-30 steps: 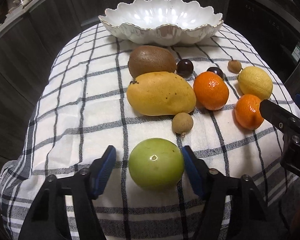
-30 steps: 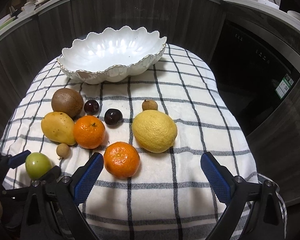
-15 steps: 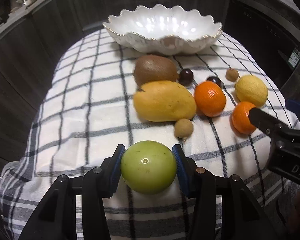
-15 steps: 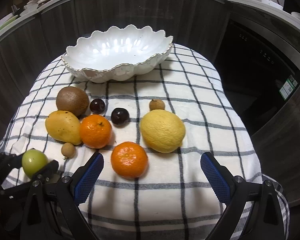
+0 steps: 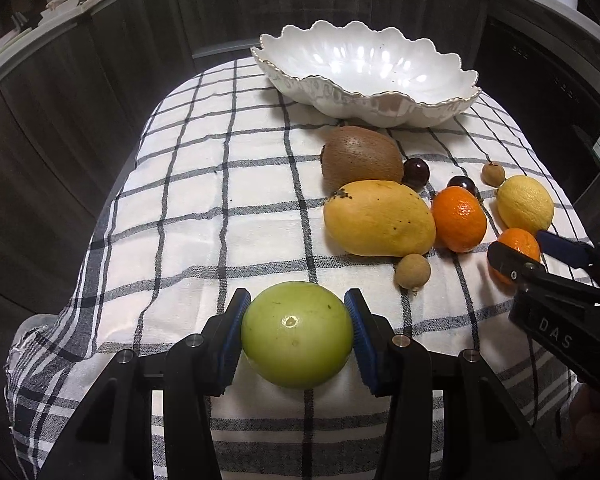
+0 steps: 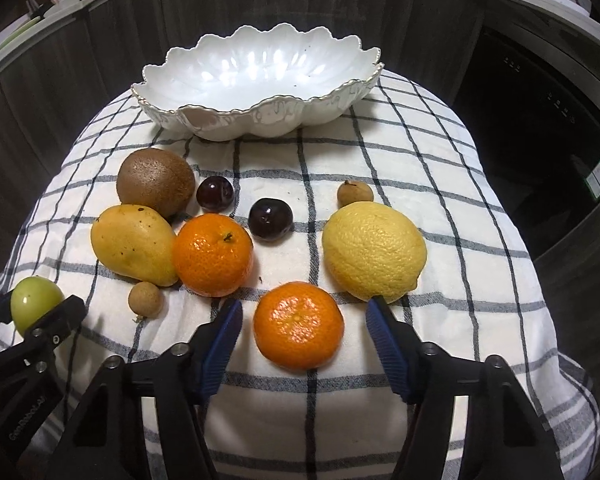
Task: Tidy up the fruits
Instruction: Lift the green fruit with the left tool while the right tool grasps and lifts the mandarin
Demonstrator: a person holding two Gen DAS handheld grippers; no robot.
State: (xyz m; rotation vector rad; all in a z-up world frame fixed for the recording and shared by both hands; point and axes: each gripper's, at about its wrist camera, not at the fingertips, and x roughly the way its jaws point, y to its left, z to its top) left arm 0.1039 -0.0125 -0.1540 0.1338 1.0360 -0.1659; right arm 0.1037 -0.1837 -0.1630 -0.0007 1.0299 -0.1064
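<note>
My left gripper (image 5: 297, 330) is shut on a green apple (image 5: 297, 334), held just above the checked cloth; the apple also shows in the right wrist view (image 6: 34, 304). My right gripper (image 6: 302, 326) is open around a near tangerine (image 6: 299, 326), its pads close to both sides and not touching. A white scalloped bowl (image 6: 260, 114) stands empty at the back. On the cloth lie a kiwi (image 6: 155, 182), a mango (image 6: 132, 244), a second tangerine (image 6: 213, 254), a lemon (image 6: 374, 250), two dark plums (image 6: 270, 218) and two small longans (image 6: 145, 298).
The checked cloth (image 5: 188, 208) drapes over a rounded table that drops off on all sides. Dark cabinets (image 6: 540, 120) surround it. The cloth's left half (image 5: 180, 168) holds no fruit. The right gripper's body (image 5: 556, 300) sits close to my left gripper's right side.
My left gripper closed on the green apple and lifted it slightly. My right gripper moved forward around the near tangerine and narrowed its opening.
</note>
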